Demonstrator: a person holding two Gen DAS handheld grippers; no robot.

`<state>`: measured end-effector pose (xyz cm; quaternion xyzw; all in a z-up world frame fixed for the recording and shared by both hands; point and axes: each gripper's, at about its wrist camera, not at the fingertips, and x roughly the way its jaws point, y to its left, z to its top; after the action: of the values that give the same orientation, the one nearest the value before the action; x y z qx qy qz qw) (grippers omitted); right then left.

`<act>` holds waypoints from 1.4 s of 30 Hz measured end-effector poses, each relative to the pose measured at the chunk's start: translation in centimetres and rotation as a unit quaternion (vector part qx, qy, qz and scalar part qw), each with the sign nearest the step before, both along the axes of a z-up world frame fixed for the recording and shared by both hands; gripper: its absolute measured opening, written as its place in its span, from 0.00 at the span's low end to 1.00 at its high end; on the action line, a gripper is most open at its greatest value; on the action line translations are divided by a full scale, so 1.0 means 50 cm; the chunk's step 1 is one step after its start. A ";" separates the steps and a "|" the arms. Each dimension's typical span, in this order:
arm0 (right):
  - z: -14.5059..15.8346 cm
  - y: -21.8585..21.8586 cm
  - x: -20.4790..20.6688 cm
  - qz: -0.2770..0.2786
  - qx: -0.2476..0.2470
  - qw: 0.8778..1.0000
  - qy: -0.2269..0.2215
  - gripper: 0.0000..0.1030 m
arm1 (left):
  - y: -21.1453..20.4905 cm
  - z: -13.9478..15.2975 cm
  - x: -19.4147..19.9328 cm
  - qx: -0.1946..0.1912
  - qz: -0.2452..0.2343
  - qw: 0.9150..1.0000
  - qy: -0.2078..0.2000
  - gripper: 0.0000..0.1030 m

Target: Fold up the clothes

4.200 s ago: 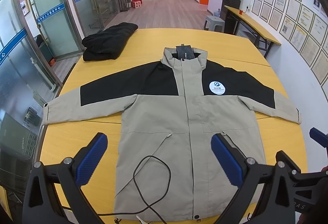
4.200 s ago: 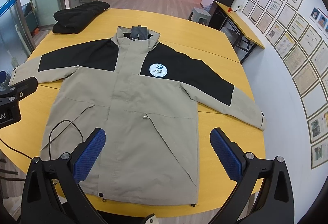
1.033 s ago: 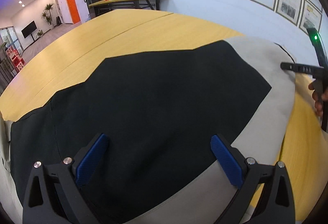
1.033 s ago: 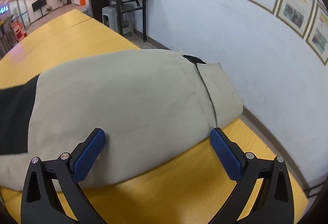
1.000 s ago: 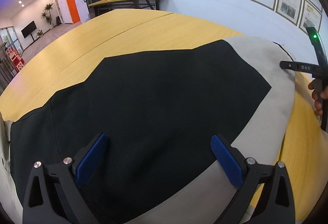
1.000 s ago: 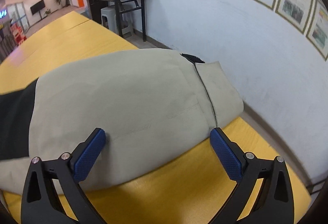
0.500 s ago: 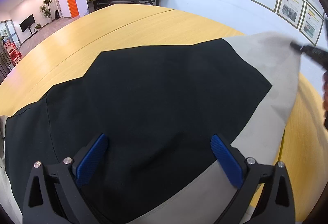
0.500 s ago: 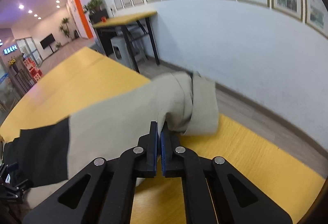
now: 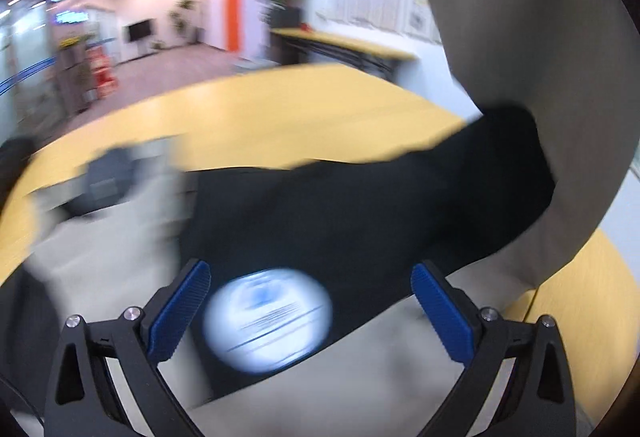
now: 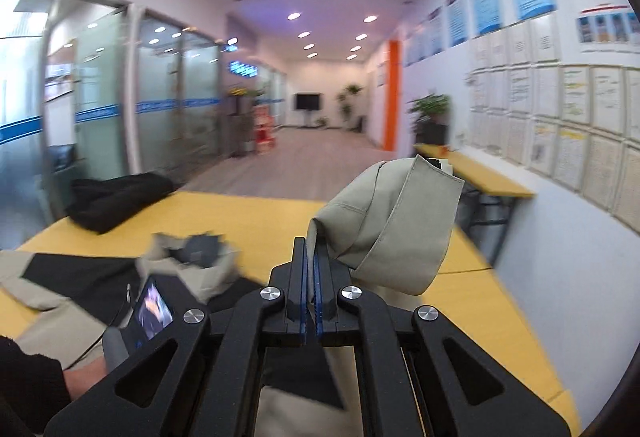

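A beige and black jacket (image 9: 360, 221) lies on the yellow table (image 9: 280, 105). My right gripper (image 10: 311, 261) is shut on the beige sleeve cuff (image 10: 392, 225) and holds it high above the table. The raised sleeve (image 9: 540, 85) arcs up at the right of the left wrist view. My left gripper (image 9: 312, 301) is open and empty, low over the jacket's chest, with the round white logo (image 9: 268, 321) between its blue pads (image 9: 180, 309). The jacket's collar (image 10: 192, 257) shows at the left of the right wrist view.
A black garment (image 10: 120, 197) lies bundled at the table's far left corner. A white wall with framed papers (image 10: 580, 141) runs close along the right side. A second yellow table (image 10: 480, 173) stands by that wall. The left hand and its handle (image 10: 140, 317) are low left.
My right gripper has lifted the sleeve cuff high and swung it left toward the jacket's middle. My left gripper has moved from the black sleeve to over the chest logo, still open.
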<state>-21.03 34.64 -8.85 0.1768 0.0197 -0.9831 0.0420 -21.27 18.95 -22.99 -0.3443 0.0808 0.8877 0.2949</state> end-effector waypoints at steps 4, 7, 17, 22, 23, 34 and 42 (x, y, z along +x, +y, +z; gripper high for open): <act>-0.069 -0.160 -0.034 0.048 0.004 0.999 -0.020 0.02 | -0.275 0.041 0.018 0.018 0.086 0.996 0.003 1.00; -0.137 -0.276 -0.084 0.080 0.019 0.996 -0.037 0.02 | -0.458 0.081 0.034 0.017 0.139 0.990 0.003 1.00; -0.333 -0.671 -0.069 0.253 0.087 0.957 -0.109 0.02 | -0.750 0.149 0.074 0.007 0.175 0.985 0.002 1.00; -0.419 -0.754 -0.052 0.309 0.160 0.928 -0.131 0.33 | -0.767 0.097 0.065 0.007 0.149 0.989 -0.018 1.00; -0.423 -0.757 -0.044 0.319 0.162 0.925 -0.128 0.49 | -0.766 0.090 0.069 0.012 0.145 0.989 -0.020 1.00; -0.362 -0.621 -0.121 0.220 0.023 0.966 -0.132 0.88 | -0.726 0.078 0.057 0.041 0.147 0.988 -0.011 1.00; -0.383 -0.664 -0.162 0.281 -0.044 0.943 -0.174 0.21 | -0.740 0.083 0.069 0.036 0.171 0.985 -0.002 1.00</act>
<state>-29.15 1.44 -28.01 0.3306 0.0172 -0.8851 0.3271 -17.83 -18.07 -18.84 -0.3443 -0.0116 0.9266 0.1507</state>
